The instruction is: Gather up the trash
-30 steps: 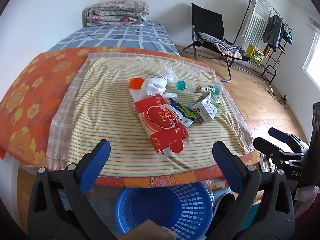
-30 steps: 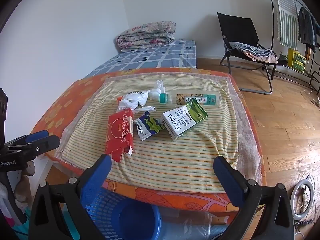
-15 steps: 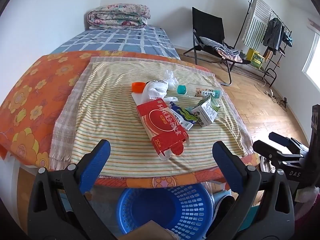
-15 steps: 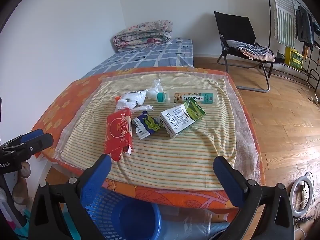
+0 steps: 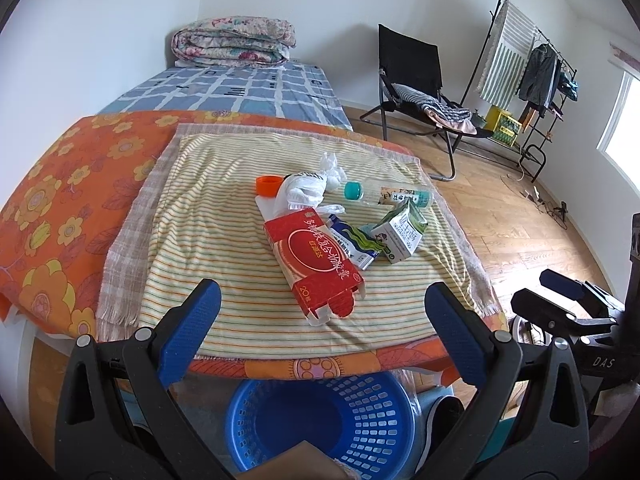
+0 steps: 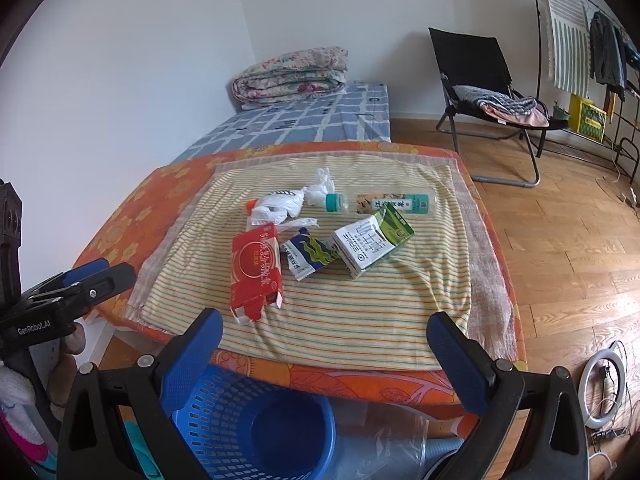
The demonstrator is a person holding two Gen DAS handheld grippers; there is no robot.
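On the striped cloth (image 5: 208, 240) we count a red box (image 5: 314, 264), carton (image 5: 400, 234), bottle (image 5: 386, 194). Our left gripper (image 5: 320, 304) and right gripper (image 6: 324, 328) hang spread, empty.

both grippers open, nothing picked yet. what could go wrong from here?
1. The red carton overlaps the blue-green wrapper and white plastic bag; a grab may drag neighbours along.
2. The clear bottle lies on its side, so it could roll off the striped cloth.
3. The blue basket sits partly under the table edge; a dropped item may miss it.
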